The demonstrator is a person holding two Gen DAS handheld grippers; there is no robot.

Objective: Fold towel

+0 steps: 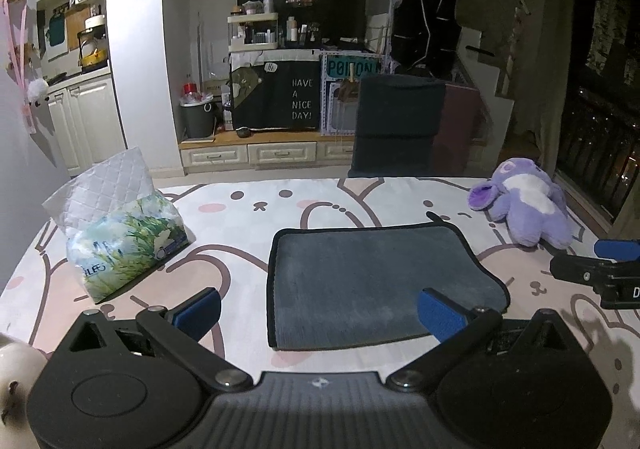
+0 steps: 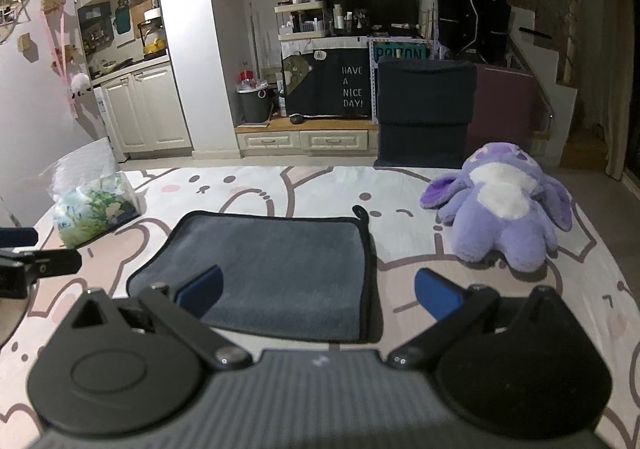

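A grey towel [image 1: 372, 281] with black trim lies folded flat on the cartoon-print tablecloth; it also shows in the right wrist view [image 2: 276, 269]. Its hanging loop [image 2: 363, 212] sticks out at the far right corner. My left gripper [image 1: 320, 313] is open and empty, hovering at the towel's near edge. My right gripper [image 2: 318, 293] is open and empty, over the towel's near right part. The right gripper shows at the right edge of the left wrist view [image 1: 600, 269]. The left gripper shows at the left edge of the right wrist view [image 2: 36, 265].
A tissue pack [image 1: 124, 241] with a quilted cover stands left of the towel. A purple plush toy [image 2: 504, 209] lies to the right. A dark chair [image 1: 400, 125] stands beyond the table's far edge. A white round object [image 1: 16, 373] sits at the near left.
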